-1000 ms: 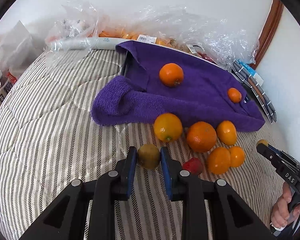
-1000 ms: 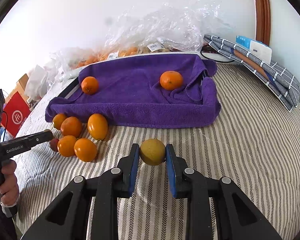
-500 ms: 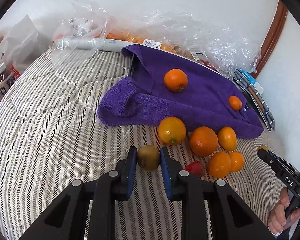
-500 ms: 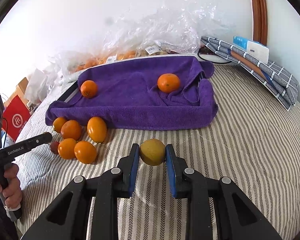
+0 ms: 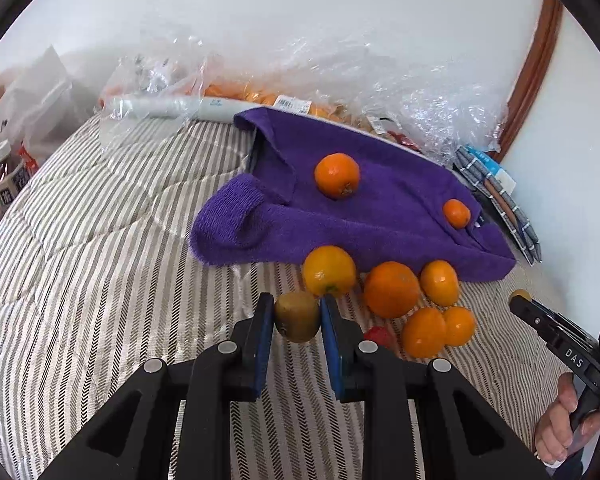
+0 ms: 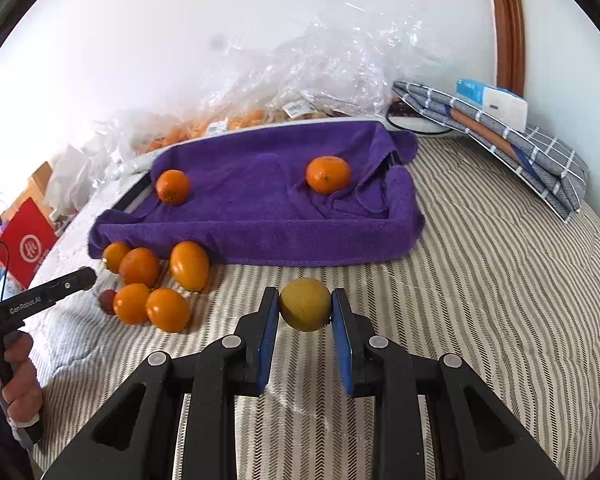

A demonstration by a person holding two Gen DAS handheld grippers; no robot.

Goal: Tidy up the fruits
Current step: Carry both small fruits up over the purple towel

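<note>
Left gripper (image 5: 297, 316) around kiwi (image 5: 297, 316); two oranges (image 6: 327, 175) in towel-lined tray (image 6: 260, 236).

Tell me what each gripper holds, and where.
Left gripper: kiwi, clamped across its sides. Right gripper: yellow-green fruit, pinched at its sides.

The left gripper (image 5: 297, 316) points forward, its blue-padded fingers (image 5: 263, 332) closed on a kiwi (image 5: 297, 316), level with each other. The right gripper (image 6: 305, 305) points forward too, its fingers (image 6: 269, 332) clamped on a lemon (image 6: 305, 304). A bare hand (image 6: 14, 376) grips the left handle; another hand (image 5: 564, 424) grips the right handle.
</note>
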